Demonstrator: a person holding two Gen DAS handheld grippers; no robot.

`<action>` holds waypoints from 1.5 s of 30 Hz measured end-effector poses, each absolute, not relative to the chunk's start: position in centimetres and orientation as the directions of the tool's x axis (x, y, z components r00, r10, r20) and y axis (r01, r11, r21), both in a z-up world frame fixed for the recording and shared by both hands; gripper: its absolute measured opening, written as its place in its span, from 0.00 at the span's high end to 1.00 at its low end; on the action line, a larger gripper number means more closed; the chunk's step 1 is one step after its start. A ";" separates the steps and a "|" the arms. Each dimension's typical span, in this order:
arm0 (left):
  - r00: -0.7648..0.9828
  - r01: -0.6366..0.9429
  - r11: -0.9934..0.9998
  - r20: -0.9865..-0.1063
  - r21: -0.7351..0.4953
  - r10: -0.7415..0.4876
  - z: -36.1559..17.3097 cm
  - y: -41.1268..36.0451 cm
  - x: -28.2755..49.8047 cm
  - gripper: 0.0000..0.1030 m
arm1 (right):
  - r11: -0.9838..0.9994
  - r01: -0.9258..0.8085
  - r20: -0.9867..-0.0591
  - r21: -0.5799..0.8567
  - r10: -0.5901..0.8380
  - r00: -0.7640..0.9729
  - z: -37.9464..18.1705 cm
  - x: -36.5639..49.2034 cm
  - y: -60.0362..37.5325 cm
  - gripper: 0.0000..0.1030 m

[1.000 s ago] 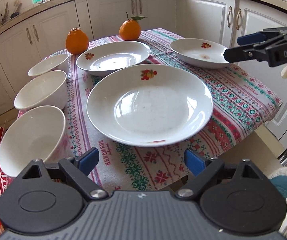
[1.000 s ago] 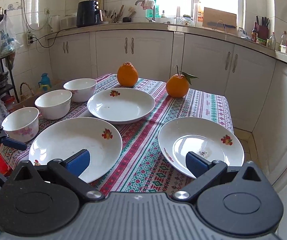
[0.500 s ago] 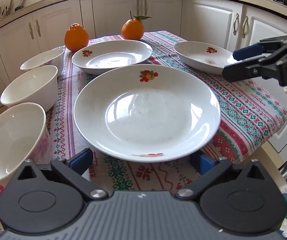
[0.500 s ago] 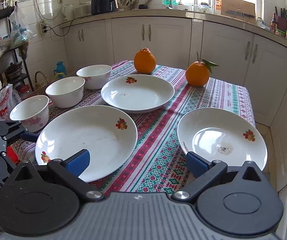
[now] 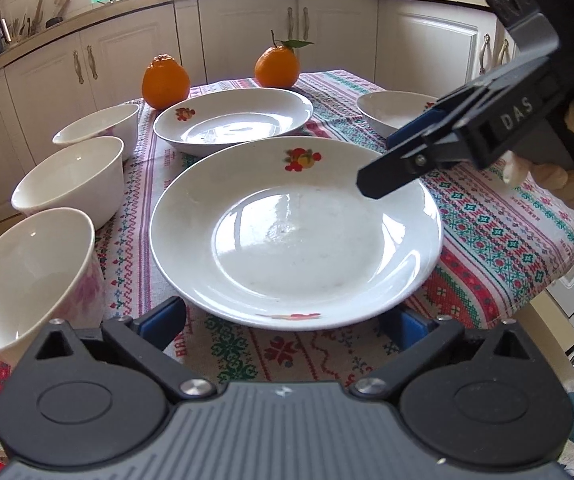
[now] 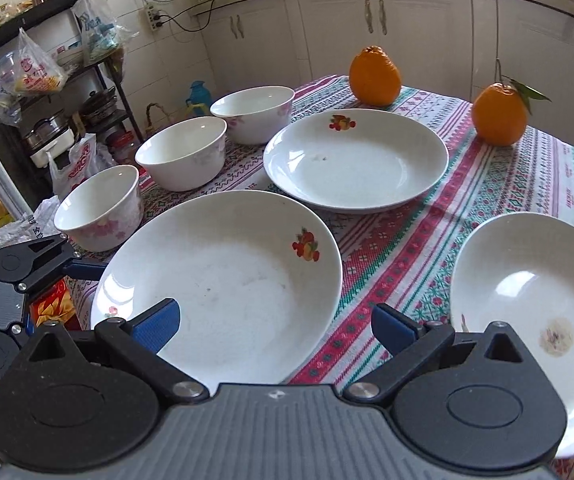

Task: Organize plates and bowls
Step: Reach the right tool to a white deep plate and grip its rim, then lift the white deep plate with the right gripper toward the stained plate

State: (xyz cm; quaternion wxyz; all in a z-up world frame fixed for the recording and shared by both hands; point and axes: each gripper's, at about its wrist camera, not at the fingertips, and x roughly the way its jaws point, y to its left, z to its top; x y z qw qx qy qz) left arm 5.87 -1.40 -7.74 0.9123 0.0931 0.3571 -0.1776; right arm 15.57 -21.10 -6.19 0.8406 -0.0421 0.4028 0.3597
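Three white plates with fruit prints lie on the patterned tablecloth: a near plate [image 5: 295, 236] [image 6: 223, 284], a far plate [image 5: 233, 120] [image 6: 357, 160] and a right plate [image 5: 395, 109] [image 6: 535, 300]. Three white bowls stand in a row on the left: near [image 5: 27, 272] [image 6: 101, 208], middle [image 5: 71, 176] [image 6: 181, 152], far [image 5: 99, 128] [image 6: 253, 114]. My left gripper [image 5: 283, 324] is open, its fingers either side of the near plate's front rim. My right gripper [image 6: 273, 324] is open and empty over that plate's right edge; it also shows in the left wrist view [image 5: 399, 164].
Two oranges [image 5: 165, 81] [image 5: 277, 67] sit at the table's far end. White kitchen cabinets [image 5: 247, 36] stand behind. A rack with bags [image 6: 39, 76] stands left of the table. The table edge [image 5: 543, 292] drops off at the right.
Both grippers have moved closer to the near plate. The right gripper swung left over the plate's right side; the left gripper's fingers now flank its front rim.
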 end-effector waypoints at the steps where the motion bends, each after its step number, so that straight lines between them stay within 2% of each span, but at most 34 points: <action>1: 0.680 0.390 0.920 -0.685 0.037 -0.261 -7.8 -1.3 5.9 0.01 | 0.730 -0.647 -0.708 0.220 0.576 0.408 -6.2 16.2 -20.9 0.01; 5: 0.678 0.399 0.916 -0.684 0.036 -0.268 -7.7 -1.4 6.0 0.02 | 0.702 -0.670 -0.715 0.240 0.595 0.367 -6.5 18.5 -20.0 0.06; 15: 0.672 0.422 0.906 -0.680 0.027 -0.293 -7.7 -1.3 6.1 0.05 | 0.649 -0.694 -0.734 0.312 0.628 0.257 -7.9 22.2 -18.6 0.30; 26: 0.652 0.442 0.897 -0.688 0.003 -0.319 -7.7 -0.9 6.5 0.05 | 0.619 -0.663 -0.701 0.422 0.686 0.193 -8.5 23.7 -18.7 0.31; 45: 0.618 0.528 0.849 -0.692 0.015 -0.372 -5.7 -1.6 7.4 0.05 | 0.660 -0.638 -0.703 0.398 0.666 0.250 -6.6 22.7 -20.5 0.30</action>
